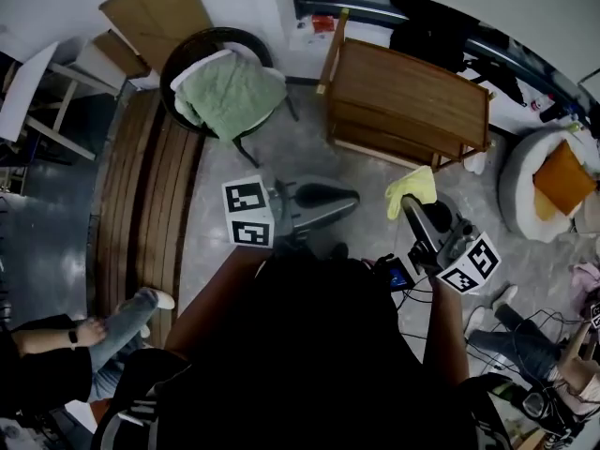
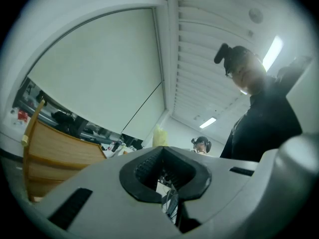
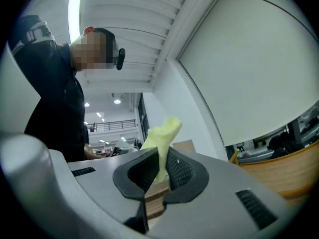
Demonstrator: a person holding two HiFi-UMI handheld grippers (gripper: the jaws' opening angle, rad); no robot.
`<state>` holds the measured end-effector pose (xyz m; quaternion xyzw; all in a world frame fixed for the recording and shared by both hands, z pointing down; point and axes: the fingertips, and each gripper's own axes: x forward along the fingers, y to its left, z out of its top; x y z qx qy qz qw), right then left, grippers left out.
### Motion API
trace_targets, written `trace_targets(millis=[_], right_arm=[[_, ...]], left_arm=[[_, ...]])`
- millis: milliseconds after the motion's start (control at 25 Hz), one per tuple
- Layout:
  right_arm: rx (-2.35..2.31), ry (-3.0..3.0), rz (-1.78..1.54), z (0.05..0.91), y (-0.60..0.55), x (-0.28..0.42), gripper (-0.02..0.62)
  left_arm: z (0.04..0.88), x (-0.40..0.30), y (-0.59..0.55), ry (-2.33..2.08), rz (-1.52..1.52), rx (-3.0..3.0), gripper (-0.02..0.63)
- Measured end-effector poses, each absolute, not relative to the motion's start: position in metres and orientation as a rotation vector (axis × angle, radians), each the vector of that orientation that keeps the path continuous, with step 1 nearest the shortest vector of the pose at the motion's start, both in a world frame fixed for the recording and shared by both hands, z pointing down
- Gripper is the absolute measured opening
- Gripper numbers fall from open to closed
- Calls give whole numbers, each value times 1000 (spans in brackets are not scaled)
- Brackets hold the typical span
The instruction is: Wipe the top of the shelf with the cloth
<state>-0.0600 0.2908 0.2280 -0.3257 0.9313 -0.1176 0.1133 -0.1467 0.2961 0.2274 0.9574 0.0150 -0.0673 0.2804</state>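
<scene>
The wooden shelf stands ahead on the grey floor, its slatted top bare; it also shows low in the left gripper view and in the right gripper view. A yellow cloth sticks up from my right gripper, which is held short of the shelf's near edge. In the right gripper view the cloth is pinched between the pads, with that gripper shut on it. My left gripper points right, level with the cloth, and its jaws are shut on nothing. The cloth shows beyond them.
A round chair with a green cushion stands left of the shelf. A slatted wooden bench runs along the left. A white beanbag with an orange cushion lies at right. People sit at bottom left and bottom right, among cables.
</scene>
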Motion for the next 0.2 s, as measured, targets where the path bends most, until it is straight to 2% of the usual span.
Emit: trace_targets(millis=[200], right_arm=[[-1047,2693,-426,225,279,-90,44]], left_arm=[[225,-183,290,76,-247,2457,11]])
